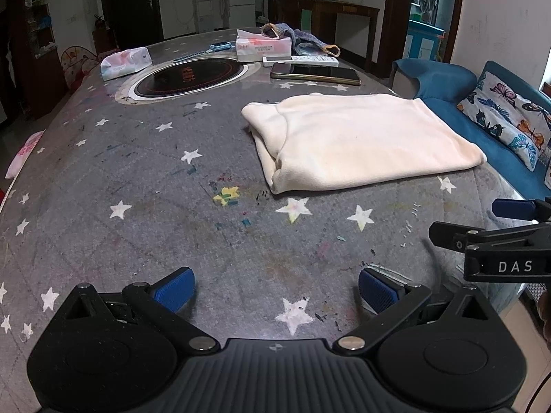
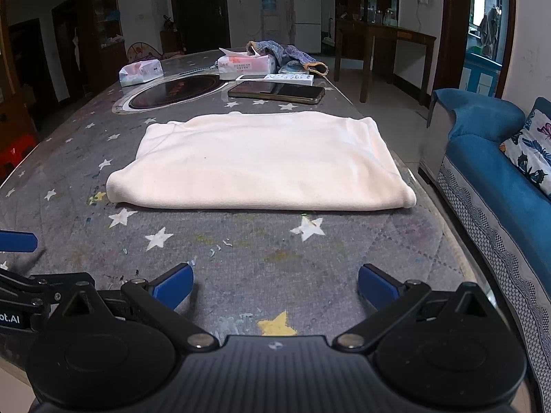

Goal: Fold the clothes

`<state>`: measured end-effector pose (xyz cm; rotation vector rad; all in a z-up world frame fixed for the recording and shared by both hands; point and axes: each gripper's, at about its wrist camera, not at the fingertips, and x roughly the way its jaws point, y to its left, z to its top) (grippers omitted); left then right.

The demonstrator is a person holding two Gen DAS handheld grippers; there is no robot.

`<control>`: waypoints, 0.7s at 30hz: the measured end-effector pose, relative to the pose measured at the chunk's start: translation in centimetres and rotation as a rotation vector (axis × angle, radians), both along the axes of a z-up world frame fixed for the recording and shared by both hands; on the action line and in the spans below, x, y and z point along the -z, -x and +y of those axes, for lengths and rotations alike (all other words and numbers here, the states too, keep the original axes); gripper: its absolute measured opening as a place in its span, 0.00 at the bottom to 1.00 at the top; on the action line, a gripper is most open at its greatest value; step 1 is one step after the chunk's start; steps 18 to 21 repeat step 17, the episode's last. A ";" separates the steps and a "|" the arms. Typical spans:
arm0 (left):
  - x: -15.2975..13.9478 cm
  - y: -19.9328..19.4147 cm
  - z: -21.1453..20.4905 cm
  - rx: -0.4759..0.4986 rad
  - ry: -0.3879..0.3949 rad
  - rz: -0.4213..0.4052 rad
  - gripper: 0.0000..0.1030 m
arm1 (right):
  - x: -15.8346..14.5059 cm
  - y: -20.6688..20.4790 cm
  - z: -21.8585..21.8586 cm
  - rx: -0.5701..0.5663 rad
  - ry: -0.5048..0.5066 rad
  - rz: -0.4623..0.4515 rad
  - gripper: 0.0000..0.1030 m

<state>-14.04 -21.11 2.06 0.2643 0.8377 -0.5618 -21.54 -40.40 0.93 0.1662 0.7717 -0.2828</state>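
A cream garment (image 1: 358,143) lies folded into a flat rectangle on the grey star-patterned tablecloth (image 1: 137,189); it also shows in the right wrist view (image 2: 261,165). My left gripper (image 1: 276,290) is open and empty, low over the cloth, nearer than the garment and to its left. My right gripper (image 2: 275,289) is open and empty, in front of the garment's near edge. The right gripper also shows at the right edge of the left wrist view (image 1: 482,223).
Beyond the garment are a tablet (image 2: 275,91), a remote (image 2: 275,79), tissue boxes (image 2: 246,63), a tissue pack (image 2: 140,71), a knitted item (image 2: 289,53) and a round inset hob (image 2: 177,93). A blue sofa (image 2: 489,158) stands right of the table edge.
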 end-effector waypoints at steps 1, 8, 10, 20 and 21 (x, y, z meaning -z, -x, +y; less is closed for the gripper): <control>0.0 0.0 0.0 0.001 0.000 0.000 1.00 | 0.0 0.0 0.0 0.000 0.000 0.000 1.00; -0.1 0.1 -0.1 0.002 0.001 -0.002 1.00 | -0.1 0.0 0.2 -0.003 0.001 0.001 1.00; -0.1 0.1 -0.1 0.004 0.002 -0.003 1.00 | -0.1 0.0 0.2 -0.002 0.001 0.000 1.00; -0.2 0.5 -0.4 0.017 0.005 -0.016 1.00 | -0.1 0.1 0.2 0.002 0.000 -0.002 1.00; -0.2 0.5 -0.4 0.017 0.005 -0.016 1.00 | -0.1 0.1 0.2 0.002 0.000 -0.002 1.00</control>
